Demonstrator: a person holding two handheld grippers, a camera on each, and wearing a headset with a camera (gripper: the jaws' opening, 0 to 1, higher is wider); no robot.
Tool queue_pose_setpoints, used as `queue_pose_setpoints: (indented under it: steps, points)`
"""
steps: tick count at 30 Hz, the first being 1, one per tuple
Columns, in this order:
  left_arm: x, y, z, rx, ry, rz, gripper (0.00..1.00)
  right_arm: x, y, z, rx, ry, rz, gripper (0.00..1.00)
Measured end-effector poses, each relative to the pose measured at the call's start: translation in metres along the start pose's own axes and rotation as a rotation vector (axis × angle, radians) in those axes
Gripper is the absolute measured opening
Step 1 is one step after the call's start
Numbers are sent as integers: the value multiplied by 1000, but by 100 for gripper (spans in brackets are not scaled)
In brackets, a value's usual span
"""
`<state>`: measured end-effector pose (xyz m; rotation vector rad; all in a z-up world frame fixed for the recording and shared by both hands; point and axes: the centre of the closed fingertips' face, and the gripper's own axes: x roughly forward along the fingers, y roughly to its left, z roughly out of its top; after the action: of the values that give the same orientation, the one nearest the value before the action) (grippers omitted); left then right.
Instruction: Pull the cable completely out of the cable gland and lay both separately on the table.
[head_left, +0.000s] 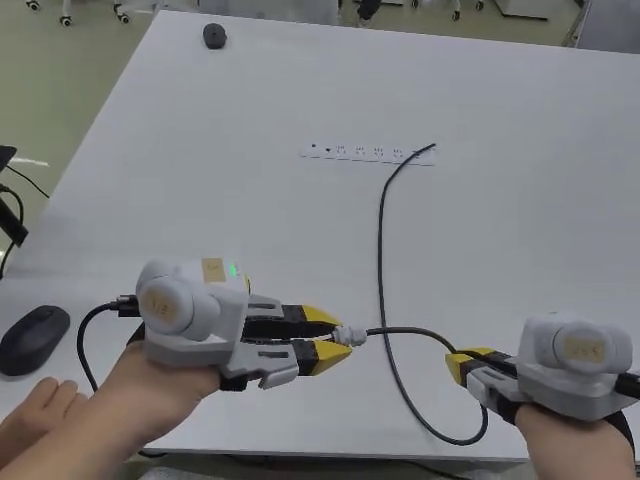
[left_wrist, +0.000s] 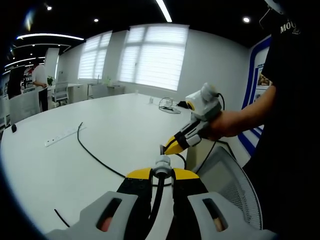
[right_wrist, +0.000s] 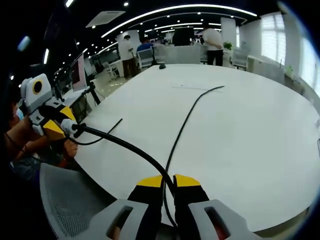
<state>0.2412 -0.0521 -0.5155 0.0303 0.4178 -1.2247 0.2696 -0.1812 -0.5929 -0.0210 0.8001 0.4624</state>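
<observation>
A pale grey cable gland (head_left: 347, 334) was held over the near edge of the white table (head_left: 200, 180), with the thin black cable (head_left: 381, 230) still through it.
The left gripper (head_left: 333, 336) was clamped on the gland, and the cable passed back between its jaws. The right gripper (head_left: 458, 364), nearby, pinched the cable a short way along from the gland. Farther out, the cable looped across the table towards a white power strip (head_left: 368, 152) and apparently ended beside it.
</observation>
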Motion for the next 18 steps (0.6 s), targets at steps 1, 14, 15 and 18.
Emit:
queue_pose_setpoints:
  steps: [1,14,15,18]
  points:
    - [0,0,0,-1,0,0,15,0,0,0,-1,0,0,2]
    - [3,8,3,-7,-14,-15,15,-16,3,10,-330,17,-56,13]
    - [3,8,3,-6,-15,-18,15,-17,7,13,-338,3,-52,12]
    - [5,5,3,3,-9,-32,15,-24,19,24,-363,-25,-48,14]
